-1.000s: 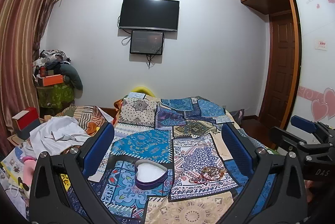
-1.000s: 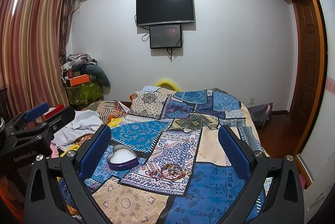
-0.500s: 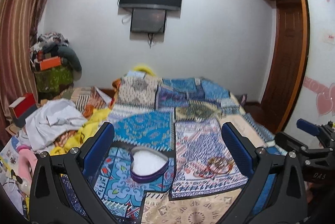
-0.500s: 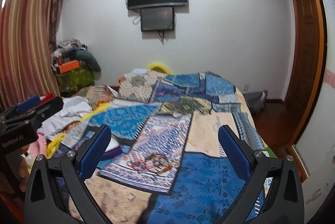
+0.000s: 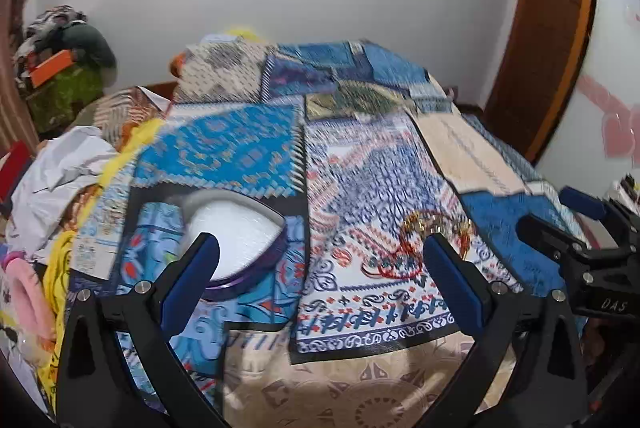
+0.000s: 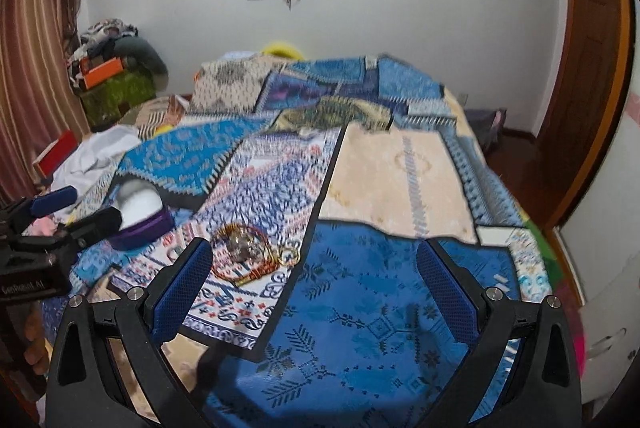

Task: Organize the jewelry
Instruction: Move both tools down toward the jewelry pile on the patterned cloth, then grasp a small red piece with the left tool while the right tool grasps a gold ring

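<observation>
Both hand-held grippers sit spread wide and empty over the patchwork-quilted bed [image 6: 400, 180]: left hand-held gripper [image 5: 320, 260], right hand-held gripper [image 6: 314, 260]. "DAS" reads on the right one, "GenRobot.AI" on the left. The tangled gold-and-red bead jewelry [image 6: 248, 256] lies on the quilt just beside the purple heart-shaped box [image 5: 236, 236] with white padded lining.
</observation>
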`<action>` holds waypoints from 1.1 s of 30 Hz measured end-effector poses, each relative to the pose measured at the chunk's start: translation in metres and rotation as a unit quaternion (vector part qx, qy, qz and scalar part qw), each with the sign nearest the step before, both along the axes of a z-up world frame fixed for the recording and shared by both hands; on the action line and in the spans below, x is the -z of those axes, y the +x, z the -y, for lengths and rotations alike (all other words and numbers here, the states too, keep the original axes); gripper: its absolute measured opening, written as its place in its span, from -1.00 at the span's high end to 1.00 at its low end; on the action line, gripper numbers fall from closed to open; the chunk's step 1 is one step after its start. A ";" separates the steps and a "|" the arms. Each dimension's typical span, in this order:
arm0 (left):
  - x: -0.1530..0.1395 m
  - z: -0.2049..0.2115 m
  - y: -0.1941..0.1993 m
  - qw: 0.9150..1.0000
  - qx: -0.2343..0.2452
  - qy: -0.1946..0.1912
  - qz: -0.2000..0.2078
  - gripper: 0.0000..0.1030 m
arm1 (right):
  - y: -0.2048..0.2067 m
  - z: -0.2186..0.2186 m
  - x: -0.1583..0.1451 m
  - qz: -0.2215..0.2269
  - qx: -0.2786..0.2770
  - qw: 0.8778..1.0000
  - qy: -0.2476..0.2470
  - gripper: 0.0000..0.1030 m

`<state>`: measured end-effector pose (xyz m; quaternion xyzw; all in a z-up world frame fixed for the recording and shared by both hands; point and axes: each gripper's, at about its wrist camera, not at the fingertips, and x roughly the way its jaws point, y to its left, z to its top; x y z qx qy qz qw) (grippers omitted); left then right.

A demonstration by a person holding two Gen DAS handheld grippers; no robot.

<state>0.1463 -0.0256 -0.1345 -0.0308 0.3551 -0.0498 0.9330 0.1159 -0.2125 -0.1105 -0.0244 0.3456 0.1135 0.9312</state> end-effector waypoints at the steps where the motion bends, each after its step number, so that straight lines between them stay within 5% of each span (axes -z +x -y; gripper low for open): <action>1: 0.004 0.002 0.003 1.000 0.005 0.002 -0.005 -0.80 | 0.002 0.001 0.004 -0.007 -0.002 1.000 0.002 -0.97; 5: 0.016 0.008 0.013 0.999 0.023 -0.001 -0.026 -0.52 | 0.010 0.002 0.015 -0.021 -0.012 1.000 0.003 -0.93; 10: 0.028 0.012 0.023 0.998 0.038 -0.011 -0.048 0.09 | 0.020 0.005 0.024 -0.044 -0.027 0.999 0.016 -0.69; 15: 0.040 0.012 0.028 0.995 0.053 -0.035 -0.071 0.35 | 0.028 0.005 0.028 -0.059 -0.042 0.997 0.015 -0.34; 19: 0.044 0.012 0.030 0.994 0.059 -0.053 -0.076 0.37 | 0.031 0.003 0.032 -0.067 -0.051 0.996 0.007 -0.05; 26: 0.047 0.012 0.031 0.992 0.066 -0.071 -0.080 0.38 | 0.035 0.000 0.036 -0.073 -0.064 0.995 -0.003 0.12; 33: 0.050 0.015 0.033 0.991 0.075 -0.074 -0.077 0.66 | 0.043 -0.010 0.041 -0.084 -0.090 0.992 -0.004 0.53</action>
